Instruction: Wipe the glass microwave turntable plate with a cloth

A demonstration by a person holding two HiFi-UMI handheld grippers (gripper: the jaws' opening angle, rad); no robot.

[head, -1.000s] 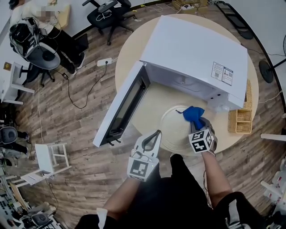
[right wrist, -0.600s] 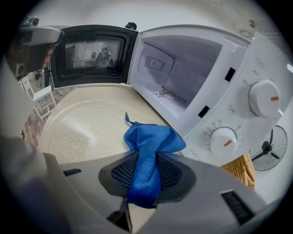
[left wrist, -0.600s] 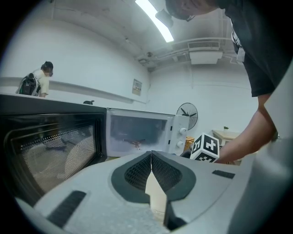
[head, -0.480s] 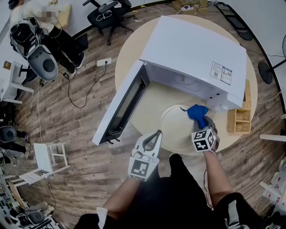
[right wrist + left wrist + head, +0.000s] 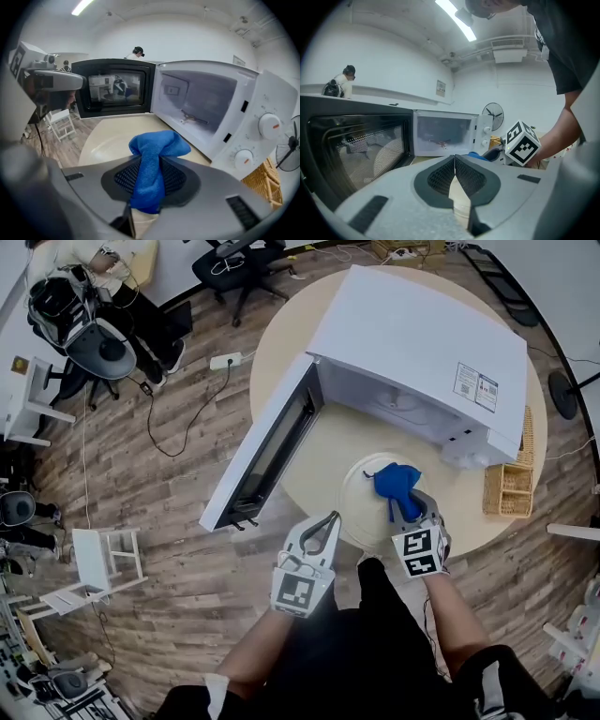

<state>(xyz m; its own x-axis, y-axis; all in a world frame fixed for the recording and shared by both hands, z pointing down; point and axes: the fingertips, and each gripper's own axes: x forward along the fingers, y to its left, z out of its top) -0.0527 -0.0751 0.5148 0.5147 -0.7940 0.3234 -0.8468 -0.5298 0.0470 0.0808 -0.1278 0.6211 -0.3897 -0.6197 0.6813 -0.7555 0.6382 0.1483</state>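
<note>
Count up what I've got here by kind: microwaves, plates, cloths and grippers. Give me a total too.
White microwave oven, door open: 1
Round glass turntable plate: 1
Blue cloth, clamped in the right gripper's jaws: 1
Handheld grippers: 2, the left gripper and the right gripper
Total: 5

Grey left claw [image 5: 329,519], right claw [image 5: 409,503], checkered marker cubes [image 5: 419,552], black shirt [image 5: 375,657]

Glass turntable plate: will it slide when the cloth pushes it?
Probably slides: the glass plate lies flat on the smooth round table, and the left hand-held gripper isn't gripping it. Likely rigid but breakable; it sits near the table edge. The blue cloth looks soft, so contact should be gentle.
</note>
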